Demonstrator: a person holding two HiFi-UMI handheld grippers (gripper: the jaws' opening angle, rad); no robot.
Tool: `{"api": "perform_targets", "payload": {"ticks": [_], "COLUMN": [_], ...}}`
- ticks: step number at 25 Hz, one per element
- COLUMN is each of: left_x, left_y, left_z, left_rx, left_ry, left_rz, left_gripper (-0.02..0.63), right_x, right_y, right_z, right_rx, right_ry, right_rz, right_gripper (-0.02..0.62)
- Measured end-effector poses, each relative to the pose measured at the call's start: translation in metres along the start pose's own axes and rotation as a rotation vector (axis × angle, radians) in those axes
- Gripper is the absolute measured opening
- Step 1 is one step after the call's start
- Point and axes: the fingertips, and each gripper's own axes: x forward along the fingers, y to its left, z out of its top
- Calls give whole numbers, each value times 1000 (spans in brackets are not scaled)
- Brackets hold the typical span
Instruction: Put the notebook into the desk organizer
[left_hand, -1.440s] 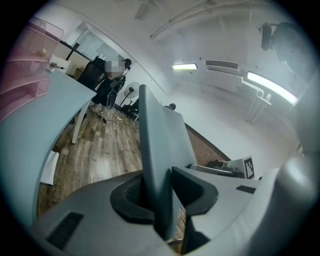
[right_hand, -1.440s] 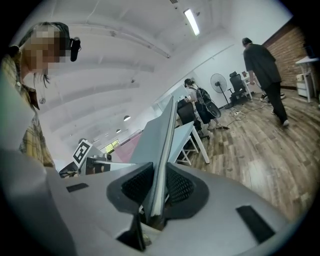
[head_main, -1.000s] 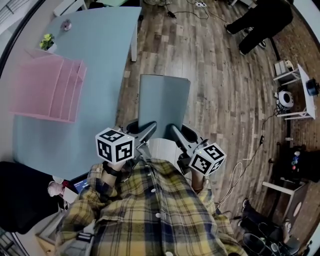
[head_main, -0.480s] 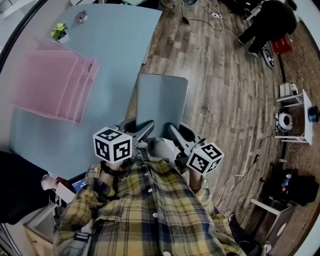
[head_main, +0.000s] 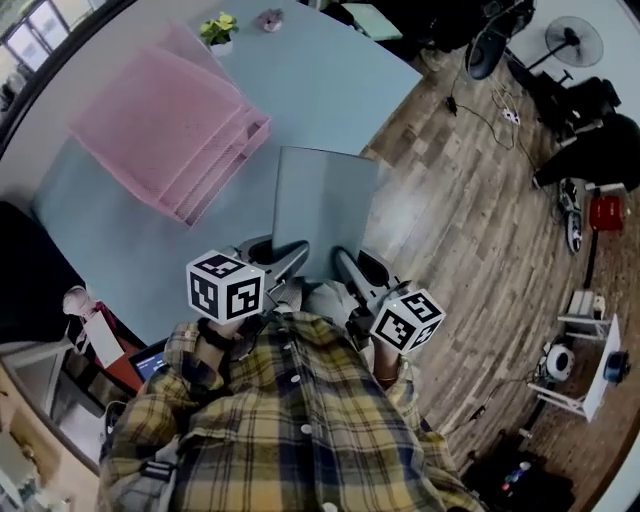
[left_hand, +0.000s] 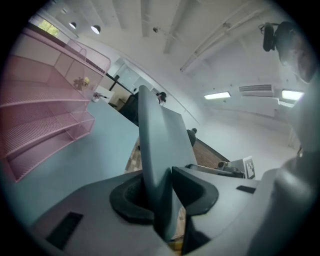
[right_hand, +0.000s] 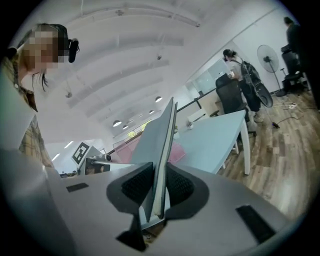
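Observation:
A grey-blue notebook (head_main: 325, 205) is held flat in front of the person, its far end over the edge of the light blue table (head_main: 330, 90). My left gripper (head_main: 291, 262) is shut on its near left corner and my right gripper (head_main: 344, 264) on its near right corner. In the left gripper view the notebook (left_hand: 156, 145) stands on edge between the pads of that gripper (left_hand: 162, 192). The right gripper (right_hand: 157, 192) likewise clamps the notebook (right_hand: 161, 145). The pink mesh desk organizer (head_main: 170, 130) lies on the table, ahead and to the left; the organizer (left_hand: 45, 110) shows its slots.
A small potted plant (head_main: 218, 28) and a small round object (head_main: 268, 18) sit at the table's far edge. Wooden floor (head_main: 480, 230) lies to the right, with a fan (head_main: 575, 40) and a white rack (head_main: 590, 360). Another person (right_hand: 240, 70) stands beyond the table.
Both grippers have swung left with the notebook. The table and the organizer have come round in front, and the notebook's far end now reaches over the table.

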Motion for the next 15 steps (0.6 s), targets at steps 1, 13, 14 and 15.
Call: {"api": "perform_targets", "payload": {"ticks": [1, 13, 14, 15], "left_x": [-1, -2, -3, -5], "left_y": [7, 58, 60, 62], "left_z": [6, 70, 72, 74], "left_rx": [-13, -177, -192, -206], "left_ry": [-28, -351, -375, -399], "left_rz": [33, 349, 375, 399], "left_gripper": [117, 117, 117, 117], "right_x": [11, 112, 118, 124], "right_y": [-2, -17, -17, -16], "right_z": [4, 63, 65, 67], "right_rx": [-12, -152, -163, -174], "right_ry": [21, 260, 281, 300], "right_rz": [40, 423, 454, 483], "right_gripper": [77, 77, 77, 77]}}
